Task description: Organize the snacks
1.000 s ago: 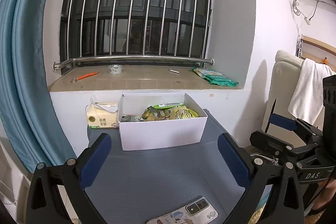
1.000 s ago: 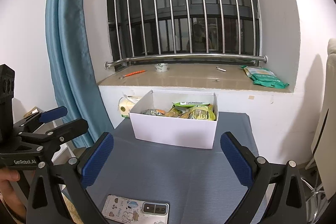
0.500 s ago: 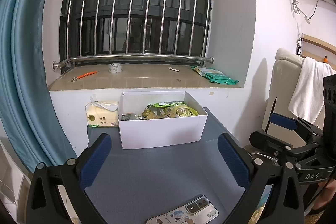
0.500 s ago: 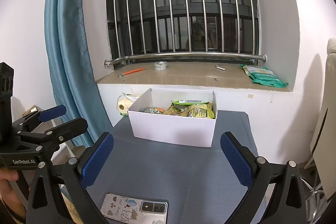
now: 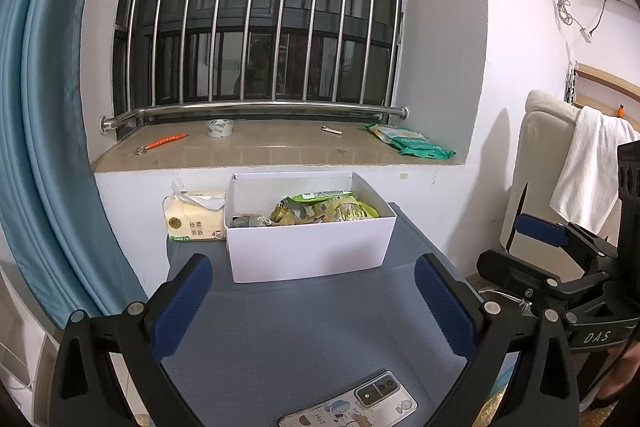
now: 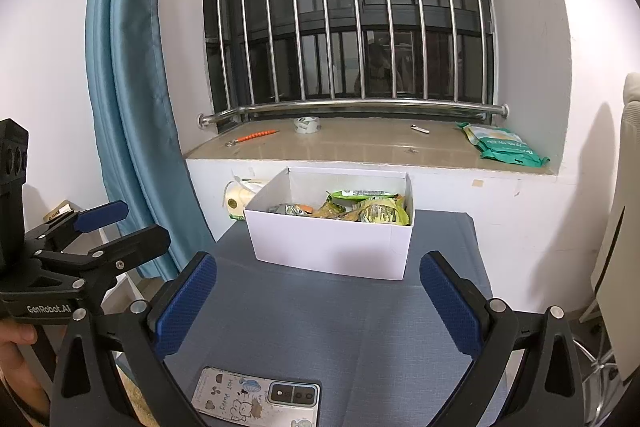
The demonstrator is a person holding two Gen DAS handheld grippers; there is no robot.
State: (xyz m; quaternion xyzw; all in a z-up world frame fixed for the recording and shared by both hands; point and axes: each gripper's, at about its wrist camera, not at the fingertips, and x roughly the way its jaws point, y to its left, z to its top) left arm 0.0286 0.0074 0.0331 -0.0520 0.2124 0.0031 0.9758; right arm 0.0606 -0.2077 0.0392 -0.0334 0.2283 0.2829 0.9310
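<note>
A white open box (image 5: 310,247) stands at the far end of the grey-blue table (image 5: 300,327), holding several snack packets (image 5: 324,209) in green and yellow wrappers. It also shows in the right wrist view (image 6: 332,245) with the snack packets (image 6: 360,209) inside. My left gripper (image 5: 312,303) is open and empty, held above the table short of the box. My right gripper (image 6: 316,299) is open and empty, likewise short of the box. Each gripper shows at the edge of the other's view.
A phone (image 5: 352,405) in a cartoon case lies at the table's near edge, also in the right wrist view (image 6: 256,401). A tissue pack (image 5: 194,215) sits left of the box. The windowsill (image 5: 260,147) holds tape, an orange tool and green packs (image 5: 412,143). A curtain (image 5: 40,147) hangs left.
Both grippers have lifted and tilted up very slightly; the box sits a little lower in both views. Nothing was grasped or moved.
</note>
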